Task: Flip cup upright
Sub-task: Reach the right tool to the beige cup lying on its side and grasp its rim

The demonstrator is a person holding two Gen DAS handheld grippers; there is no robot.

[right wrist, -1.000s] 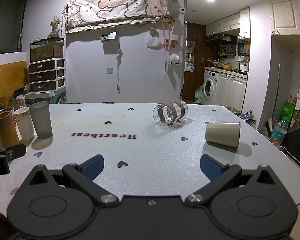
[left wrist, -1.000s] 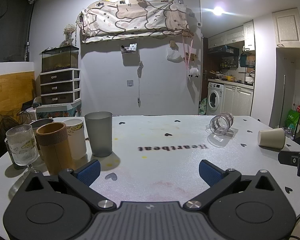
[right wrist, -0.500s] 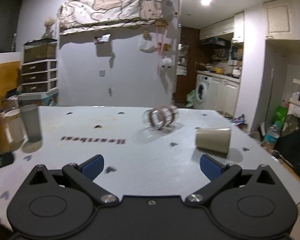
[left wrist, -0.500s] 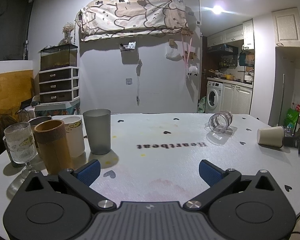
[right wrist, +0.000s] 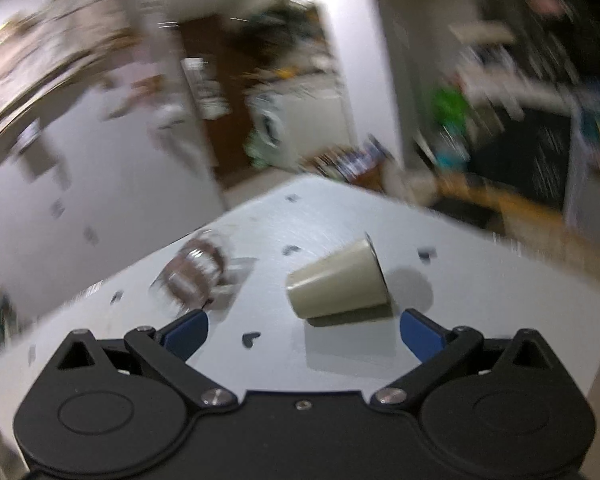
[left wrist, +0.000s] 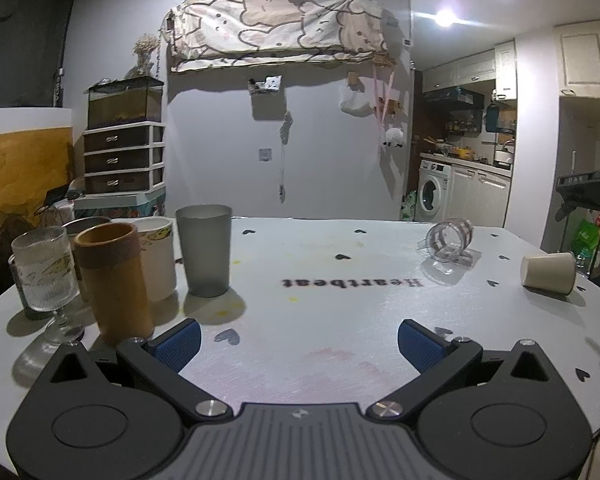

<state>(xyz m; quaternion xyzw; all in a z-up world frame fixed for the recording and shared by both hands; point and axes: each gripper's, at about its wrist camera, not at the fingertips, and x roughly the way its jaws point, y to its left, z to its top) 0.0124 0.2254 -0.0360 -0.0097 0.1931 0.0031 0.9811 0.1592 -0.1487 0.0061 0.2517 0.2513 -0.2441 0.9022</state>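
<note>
A beige paper cup (right wrist: pixel 340 282) lies on its side on the white table, its mouth to the right. My right gripper (right wrist: pixel 304 332) is open and empty, raised and tilted down, with the cup just ahead between its blue pads; this view is blurred. The cup also shows in the left wrist view (left wrist: pixel 548 272) at the far right. A clear glass with brown bands (left wrist: pixel 450 238) lies on its side farther back; it also shows in the right wrist view (right wrist: pixel 196 270). My left gripper (left wrist: pixel 298 344) is open and empty, low over the table's near side.
At the left stand a grey tumbler (left wrist: pixel 204 254), a brown cylinder cup (left wrist: pixel 112 280), a white cup (left wrist: pixel 156 256) and a ribbed stem glass (left wrist: pixel 46 272). The table (left wrist: pixel 320 320) ends close beyond the paper cup on the right. The right gripper's body (left wrist: pixel 588 192) shows high at the right.
My right gripper has risen, moved toward the paper cup and tilted down fast, so the cup now sits between its pads. My left gripper has stayed nearly still.
</note>
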